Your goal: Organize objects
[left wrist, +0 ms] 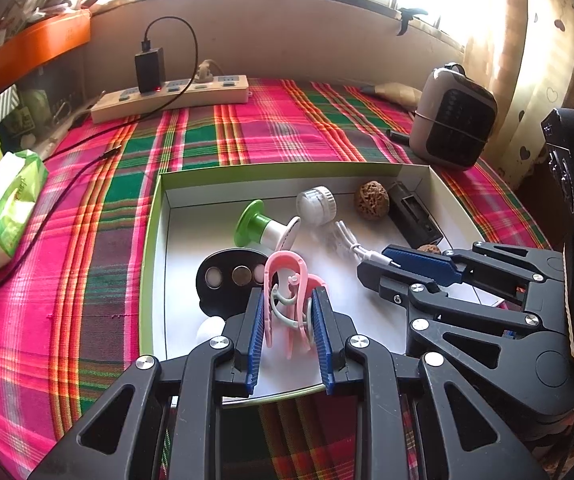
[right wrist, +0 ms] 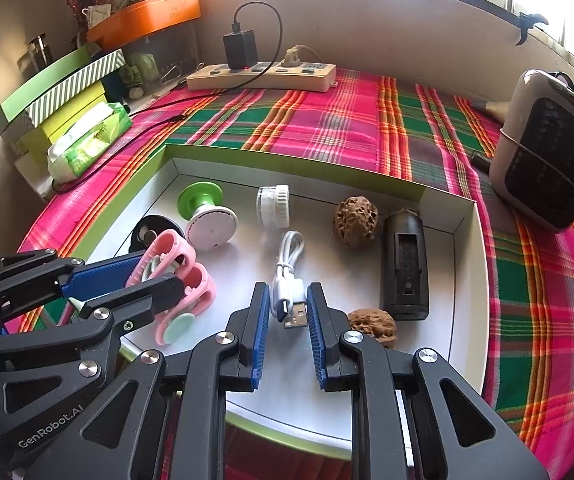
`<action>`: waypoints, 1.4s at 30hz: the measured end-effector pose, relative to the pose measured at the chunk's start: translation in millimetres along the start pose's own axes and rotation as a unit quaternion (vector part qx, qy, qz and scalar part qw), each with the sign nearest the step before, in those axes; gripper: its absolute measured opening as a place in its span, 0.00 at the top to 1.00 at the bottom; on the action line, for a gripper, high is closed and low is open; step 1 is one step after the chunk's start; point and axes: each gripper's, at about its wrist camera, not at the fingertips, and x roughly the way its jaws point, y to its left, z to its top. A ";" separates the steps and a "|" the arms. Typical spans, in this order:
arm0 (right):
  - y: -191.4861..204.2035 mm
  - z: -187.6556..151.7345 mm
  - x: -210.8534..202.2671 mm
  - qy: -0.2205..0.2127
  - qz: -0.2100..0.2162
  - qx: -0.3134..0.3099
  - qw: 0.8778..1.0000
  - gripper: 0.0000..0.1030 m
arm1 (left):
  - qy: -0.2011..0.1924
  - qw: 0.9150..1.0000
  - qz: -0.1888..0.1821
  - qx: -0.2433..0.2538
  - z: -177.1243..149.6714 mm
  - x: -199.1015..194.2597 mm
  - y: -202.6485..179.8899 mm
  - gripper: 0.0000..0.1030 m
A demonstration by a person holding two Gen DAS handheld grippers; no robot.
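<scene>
Now pink clip (left wrist: 287,292) clamped in left gripper (left wrist: 289,304), white cable (right wrist: 287,280) in closed right gripper (right wrist: 287,312).

Second walnut (right wrist: 372,322) half hidden by gripper finger; white ball (left wrist: 211,329), perhaps, mostly covered.

Pink looped clip (left wrist: 287,276) upright and coiled white USB cable (right wrist: 287,276) flat, both in green-rimmed tray (right wrist: 287,164).

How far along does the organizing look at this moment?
Done: the walnuts, green-based fan, black case and other small things already lie in the box lid. In hand: left gripper shut on the pink clip, right gripper on the white USB cable. Left: placing both.
</scene>
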 end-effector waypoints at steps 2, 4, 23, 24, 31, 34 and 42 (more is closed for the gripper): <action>-0.3 0.1 0.3 0.000 0.000 0.000 1.000 0.80 | 0.000 1.000 0.000 -0.001 0.1 0.0 0.1 0.79; -0.4 0.1 0.7 0.001 -0.001 -0.001 1.000 0.80 | 0.001 1.000 0.001 -0.002 0.2 0.5 -0.3 0.78; -0.7 -3.3 -3.8 -0.003 -0.002 0.004 1.000 0.75 | 0.006 1.000 0.008 -0.006 -0.7 -0.6 0.3 0.71; -0.7 -3.6 -4.1 -0.003 -0.003 0.004 1.000 0.75 | 0.006 1.000 0.007 -0.006 -0.8 -0.6 0.4 0.71; -0.4 -5.1 -8.5 -0.006 -0.003 0.007 1.000 0.71 | 0.006 1.000 0.008 -0.008 -1.6 -1.3 0.4 0.71; 0.5 -6.4 -11.8 -0.009 -0.004 0.007 1.000 0.70 | 0.004 1.000 0.009 -0.008 -3.5 -4.8 -0.1 0.71; 0.5 -12.5 -22.1 -0.016 -0.008 0.015 1.000 0.67 | -0.005 1.000 0.009 -0.008 -7.6 -17.8 -3.1 0.71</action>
